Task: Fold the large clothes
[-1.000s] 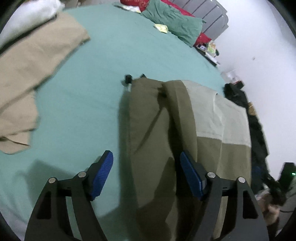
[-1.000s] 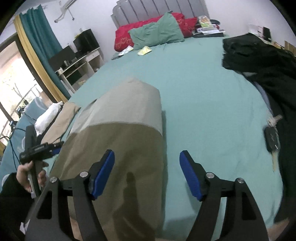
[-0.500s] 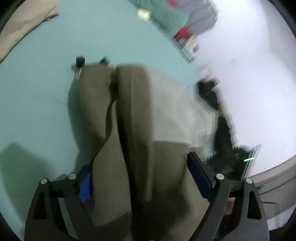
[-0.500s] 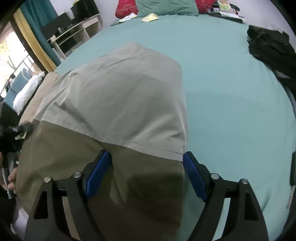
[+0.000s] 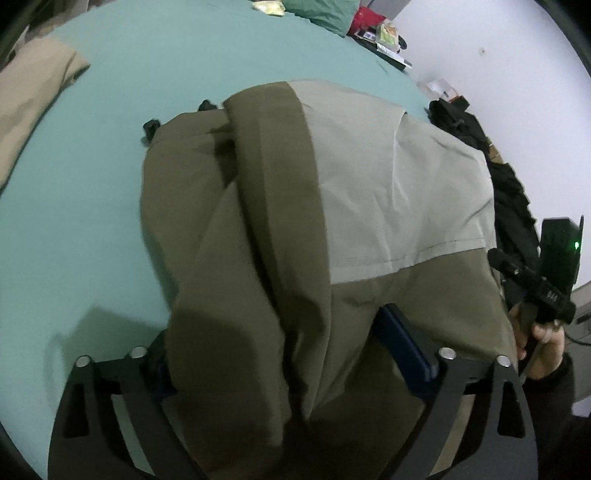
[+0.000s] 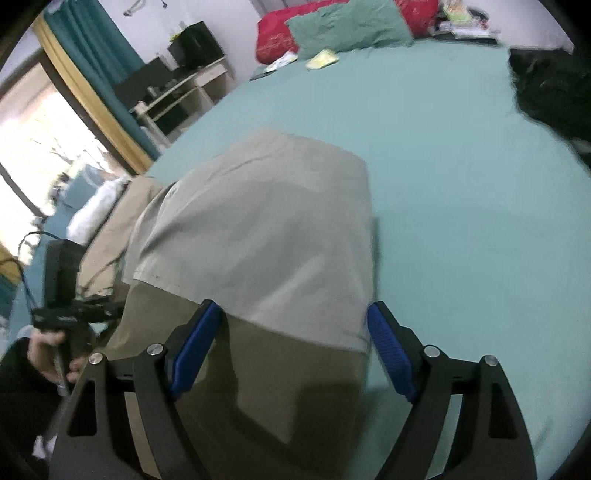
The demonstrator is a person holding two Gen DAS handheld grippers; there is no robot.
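Folded olive and beige garment [image 5: 280,236] lying on the near part of the green bed [image 5: 92,177], between wide jaws of left gripper [image 5: 284,350] and just-widened right gripper [image 6: 295,347], unclamped.

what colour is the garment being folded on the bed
Two-tone garment: olive green with a pale grey-beige panel, clearest in the left wrist view.

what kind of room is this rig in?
Almost certainly a bedroom: a wide bed under a teal sheet, red and green pillows at its head, teal curtains beside a bright window, and a desk along the wall.
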